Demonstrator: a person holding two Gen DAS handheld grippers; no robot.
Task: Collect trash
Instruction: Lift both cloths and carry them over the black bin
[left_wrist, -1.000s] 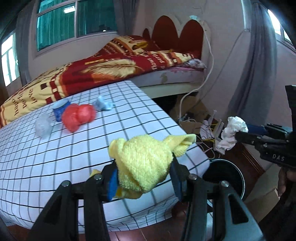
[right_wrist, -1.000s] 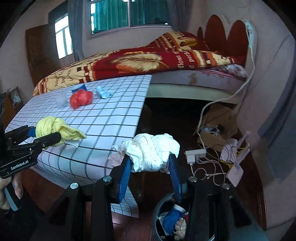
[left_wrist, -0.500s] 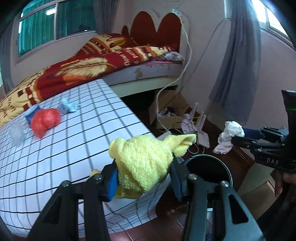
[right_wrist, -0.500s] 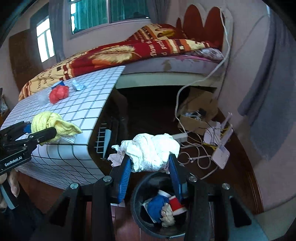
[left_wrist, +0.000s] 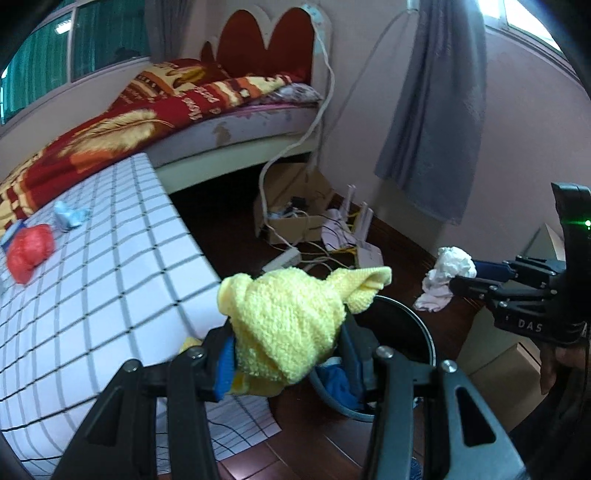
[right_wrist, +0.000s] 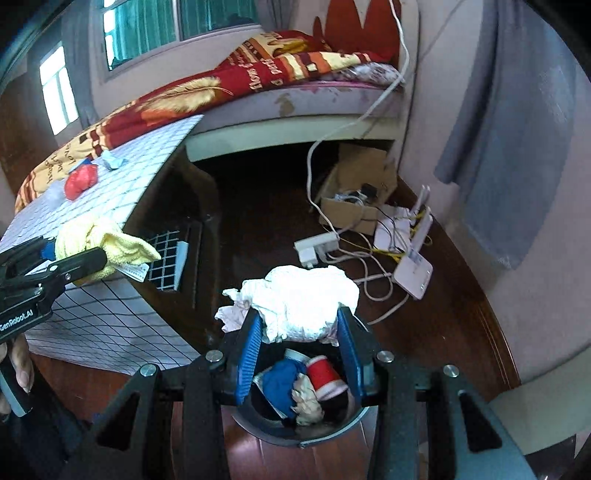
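My right tool (right_wrist: 300, 334) clenches the white tissue wad (right_wrist: 303, 301) directly above the bin (right_wrist: 295, 430); release now, before my left tool's (left_wrist: 288, 354) yellow cloth (left_wrist: 284, 321).

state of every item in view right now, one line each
left gripper: shut on yellow cloth
right gripper: shut on white paper wad, above the bin
trash bin: open, trash inside
red cup: in bin, on its side
red bag: crumpled on table
blue wrapper: crumpled on table
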